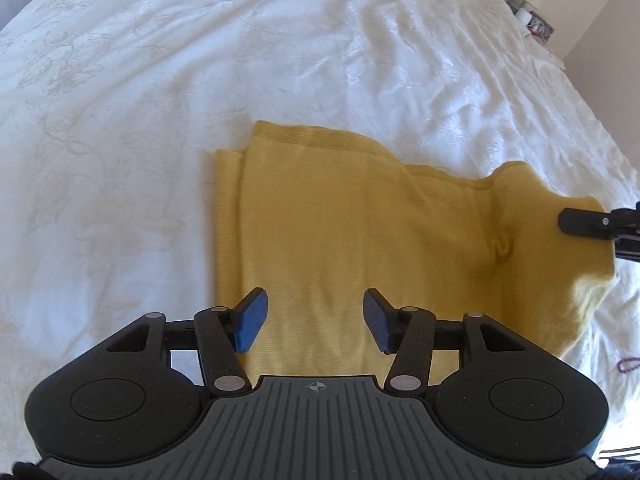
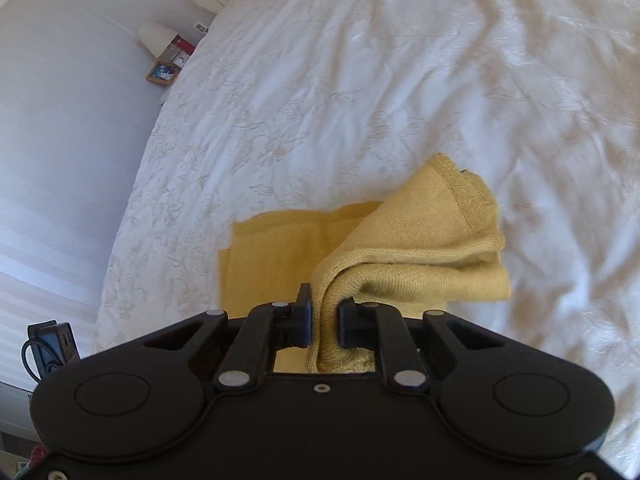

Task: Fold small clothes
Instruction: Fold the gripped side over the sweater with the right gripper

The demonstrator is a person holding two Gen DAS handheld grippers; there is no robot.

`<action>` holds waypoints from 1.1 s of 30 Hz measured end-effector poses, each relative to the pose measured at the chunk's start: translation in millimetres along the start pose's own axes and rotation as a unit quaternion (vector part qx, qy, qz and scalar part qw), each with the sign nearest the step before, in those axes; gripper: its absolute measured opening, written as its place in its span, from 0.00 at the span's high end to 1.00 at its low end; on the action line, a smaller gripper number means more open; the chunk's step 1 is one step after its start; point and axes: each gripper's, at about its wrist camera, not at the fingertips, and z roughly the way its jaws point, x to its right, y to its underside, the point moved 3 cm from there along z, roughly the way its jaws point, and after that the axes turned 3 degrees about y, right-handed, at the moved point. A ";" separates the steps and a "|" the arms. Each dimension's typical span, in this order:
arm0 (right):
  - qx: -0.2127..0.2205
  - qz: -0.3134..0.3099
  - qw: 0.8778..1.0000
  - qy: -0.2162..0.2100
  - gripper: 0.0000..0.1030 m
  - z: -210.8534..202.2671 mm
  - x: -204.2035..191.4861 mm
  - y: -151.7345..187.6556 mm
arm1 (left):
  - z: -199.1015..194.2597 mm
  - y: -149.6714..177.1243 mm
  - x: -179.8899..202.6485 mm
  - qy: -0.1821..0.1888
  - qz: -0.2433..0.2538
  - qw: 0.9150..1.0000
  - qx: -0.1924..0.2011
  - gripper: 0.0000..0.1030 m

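No text, brand or number can be read in either view. The only sign is a small crosshair mark (image 1: 318, 387), a circle with a cross through it, and it stands on the ribbed grey plate (image 1: 316, 424) of the left gripper (image 1: 316, 320), at the middle of its front edge. The framed picture (image 2: 161, 73) beside the bed is too small to tell if it carries any writing

Frame edge cuts off right hand-held gripper (image 1: 568, 221)
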 end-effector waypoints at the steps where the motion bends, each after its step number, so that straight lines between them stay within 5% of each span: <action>1: -0.004 -0.005 1.000 -0.006 0.80 8.7 -14.6 0.9 | -5.0 2.1 -12.2 -0.004 0.000 1.000 0.000 0.51; 7: -0.034 -0.028 0.999 -0.029 0.80 74.2 -83.6 17.2 | -17.7 14.3 -66.6 -0.018 -0.034 0.999 -0.002 0.51; 16: -0.105 -0.105 0.989 0.022 0.73 146.8 -130.6 51.7 | -26.0 31.7 -105.8 -0.012 -0.074 0.997 -0.017 0.51; 22: -0.078 -0.108 0.989 -0.064 0.54 110.3 -147.2 49.8 | -25.0 23.1 -103.9 0.007 -0.066 0.998 -0.018 0.51; 27: -0.024 -0.084 0.996 -0.013 0.54 77.3 -121.3 44.9 | -27.7 1.5 -85.5 0.028 -0.032 0.999 -0.003 0.51; 33: -0.042 -0.098 0.993 0.058 0.54 82.9 -91.2 69.6 | -21.3 -21.0 -45.1 0.059 0.036 0.998 0.007 0.50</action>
